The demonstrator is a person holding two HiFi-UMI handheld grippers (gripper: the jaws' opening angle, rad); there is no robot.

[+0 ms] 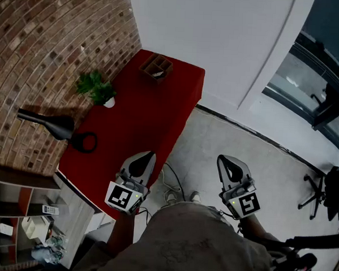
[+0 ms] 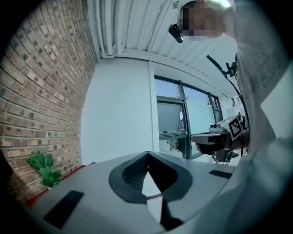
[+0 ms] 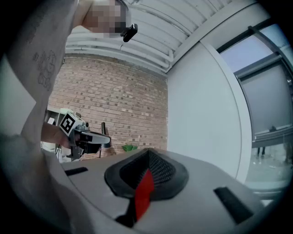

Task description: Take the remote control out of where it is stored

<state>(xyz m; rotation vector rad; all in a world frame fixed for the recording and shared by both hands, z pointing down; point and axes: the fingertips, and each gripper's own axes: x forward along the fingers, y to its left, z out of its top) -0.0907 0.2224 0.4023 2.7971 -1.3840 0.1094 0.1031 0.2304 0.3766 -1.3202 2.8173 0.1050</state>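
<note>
A compartmented box (image 1: 156, 67) is set at the counter's (image 1: 150, 122) far end. Nearer, along the brick wall (image 1: 50, 41), a potted plant (image 1: 97, 89), then a long-necked vase (image 1: 50, 124) beside a ring (image 1: 85, 142), are placed. A shelf unit (image 1: 20, 178) is stood at the near end.

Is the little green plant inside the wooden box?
No, the green leafy plant in a white pot stands on the red table, apart from the brown wooden box.

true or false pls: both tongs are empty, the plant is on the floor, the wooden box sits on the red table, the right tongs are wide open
1. Both tongs are empty: true. The left tongs and right tongs hold nothing.
2. The plant is on the floor: false. The plant stands on the red table.
3. The wooden box sits on the red table: true. The wooden box is at its far end.
4. The right tongs are wide open: false. They are shut.
</note>
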